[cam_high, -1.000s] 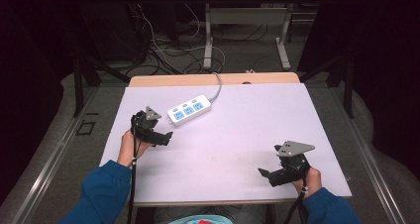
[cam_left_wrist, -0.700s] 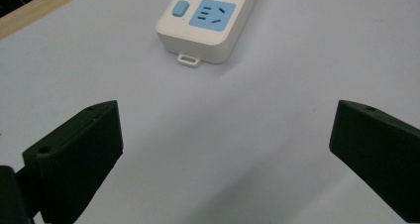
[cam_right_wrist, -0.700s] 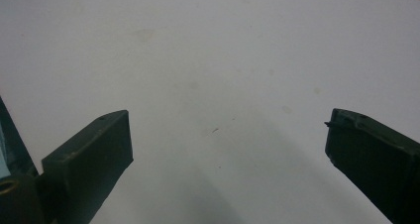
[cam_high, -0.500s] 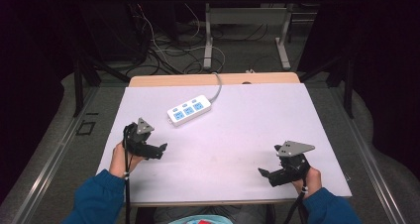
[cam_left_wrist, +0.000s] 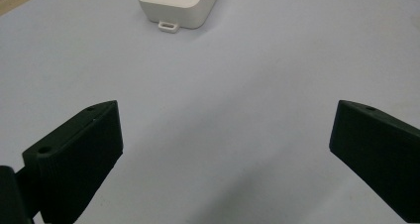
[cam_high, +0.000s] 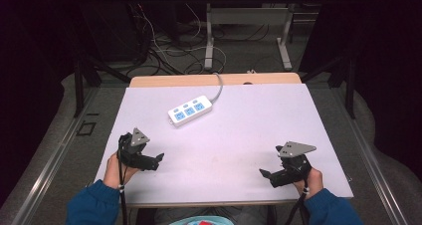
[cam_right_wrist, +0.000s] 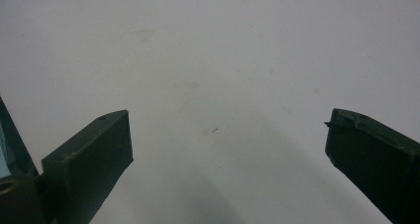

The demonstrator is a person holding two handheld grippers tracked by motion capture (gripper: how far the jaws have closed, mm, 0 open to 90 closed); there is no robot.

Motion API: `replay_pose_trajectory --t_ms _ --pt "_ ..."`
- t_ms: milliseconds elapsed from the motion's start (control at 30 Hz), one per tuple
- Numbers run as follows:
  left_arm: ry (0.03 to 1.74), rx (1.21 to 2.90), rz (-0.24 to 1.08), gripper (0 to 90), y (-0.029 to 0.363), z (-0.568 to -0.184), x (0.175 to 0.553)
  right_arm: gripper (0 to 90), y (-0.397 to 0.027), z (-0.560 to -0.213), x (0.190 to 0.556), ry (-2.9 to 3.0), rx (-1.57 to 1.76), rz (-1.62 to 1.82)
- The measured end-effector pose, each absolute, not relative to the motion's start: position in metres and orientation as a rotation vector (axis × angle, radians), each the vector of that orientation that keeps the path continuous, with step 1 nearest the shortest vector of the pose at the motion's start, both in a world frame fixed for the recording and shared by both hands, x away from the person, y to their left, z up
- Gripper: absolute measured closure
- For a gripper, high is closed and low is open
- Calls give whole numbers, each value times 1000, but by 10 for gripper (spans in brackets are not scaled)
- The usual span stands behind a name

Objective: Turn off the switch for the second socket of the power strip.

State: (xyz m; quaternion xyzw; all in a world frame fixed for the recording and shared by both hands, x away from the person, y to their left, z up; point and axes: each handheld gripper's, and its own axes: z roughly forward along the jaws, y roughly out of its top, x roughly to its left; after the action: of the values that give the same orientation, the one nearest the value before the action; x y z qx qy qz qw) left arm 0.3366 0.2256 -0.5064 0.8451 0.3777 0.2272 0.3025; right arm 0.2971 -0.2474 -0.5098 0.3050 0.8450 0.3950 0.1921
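Dark floor and tangled cables are framing a pale surface (cam_high: 239, 135). Low at its near corners, the left hand-held gripper (cam_high: 158, 159) and right hand-held gripper (cam_high: 264, 173) are resting spread and empty, likely parked between moves. Well ahead of the left one, a white power strip (cam_high: 190, 110) is lying near the far edge, untouched.

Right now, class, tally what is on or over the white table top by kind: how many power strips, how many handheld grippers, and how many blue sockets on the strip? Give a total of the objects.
Power strips: 1, the white power strip, with its cable.
Grippers: 2, the left gripper and the right gripper.
Blue sockets: 3, on the strip.
Total objects: 3.
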Motion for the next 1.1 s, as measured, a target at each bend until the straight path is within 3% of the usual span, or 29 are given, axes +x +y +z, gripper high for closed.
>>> replay_pose_trajectory --t_ms 1100 --pt "945 2205 619 1 242 -510 289 36 -247 -510 297 2370 861 1101"
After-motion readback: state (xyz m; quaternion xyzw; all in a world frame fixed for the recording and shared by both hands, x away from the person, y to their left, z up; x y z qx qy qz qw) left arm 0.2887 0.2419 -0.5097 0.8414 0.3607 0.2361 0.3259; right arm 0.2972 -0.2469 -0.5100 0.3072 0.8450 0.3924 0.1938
